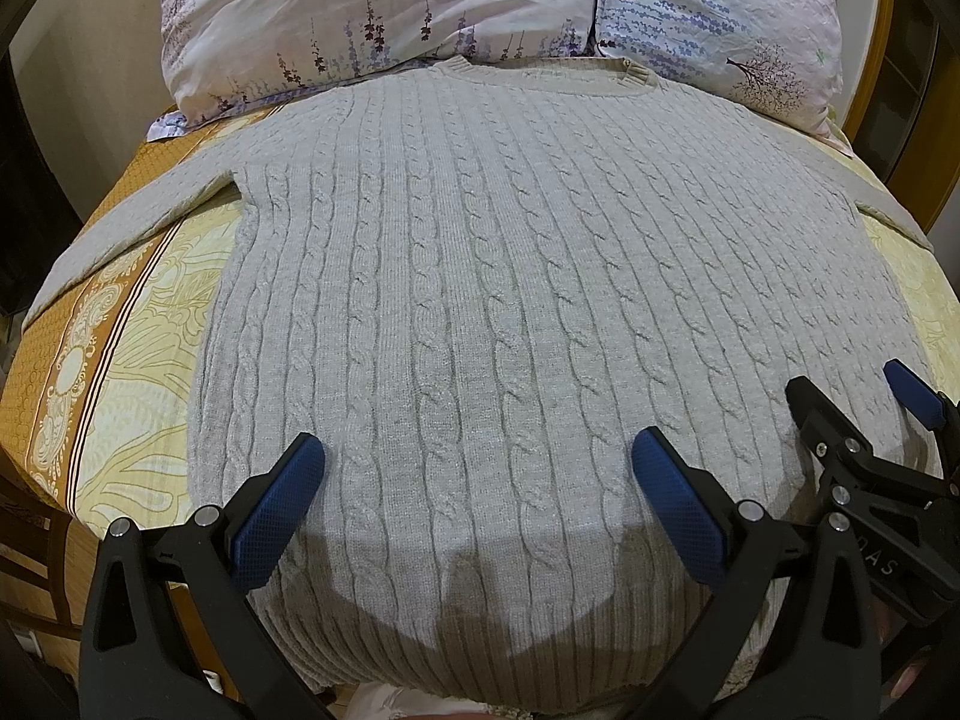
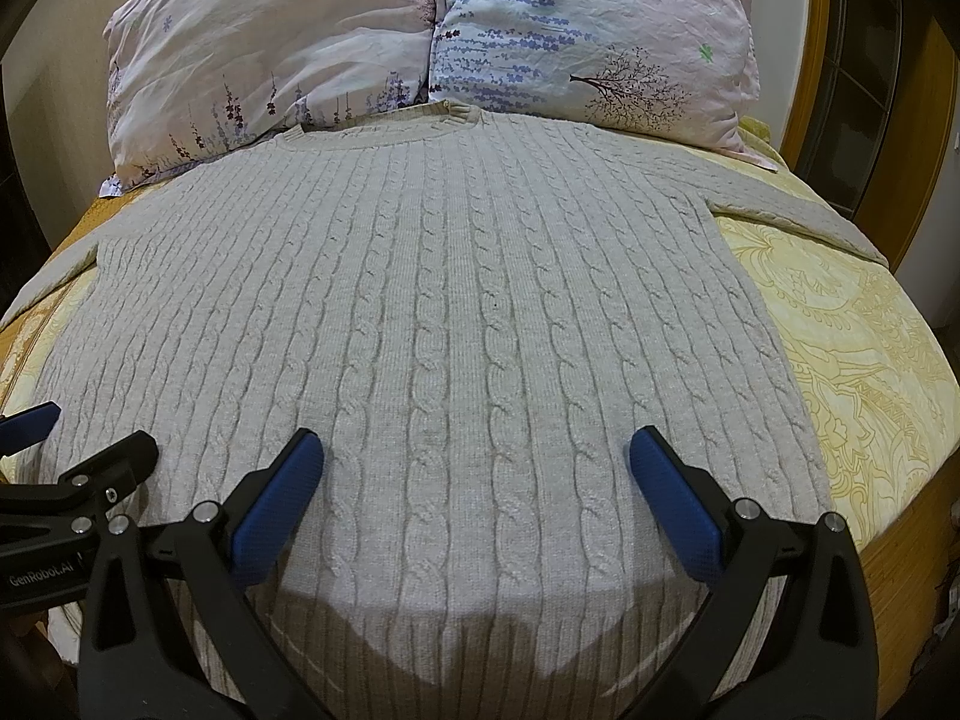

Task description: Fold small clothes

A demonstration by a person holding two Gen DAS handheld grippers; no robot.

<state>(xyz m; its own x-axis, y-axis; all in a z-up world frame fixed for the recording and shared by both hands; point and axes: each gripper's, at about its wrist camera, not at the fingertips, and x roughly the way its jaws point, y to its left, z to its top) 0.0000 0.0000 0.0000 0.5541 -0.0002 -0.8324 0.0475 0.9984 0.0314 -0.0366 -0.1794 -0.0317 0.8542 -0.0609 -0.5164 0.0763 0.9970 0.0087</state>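
- Grey cable-knit wool sweater (image 1: 510, 300) is seen in the left wrist view spread flat on a yellow patterned bedsheet (image 1: 138, 372), its neckline far against two floral pillows (image 1: 384, 6). The left gripper (image 1: 477, 468) is held over the near hem with blue pads spread and nothing pinched; the right gripper (image 1: 852, 396) is seen just to the right, also spread.
- In the right wrist view both sleeves are stretched out left and right. The right gripper (image 2: 477, 468) is held over the hem. If only the top knit layer is pinched, an uneven fold could result; the loose knit could be snagged by a pad.
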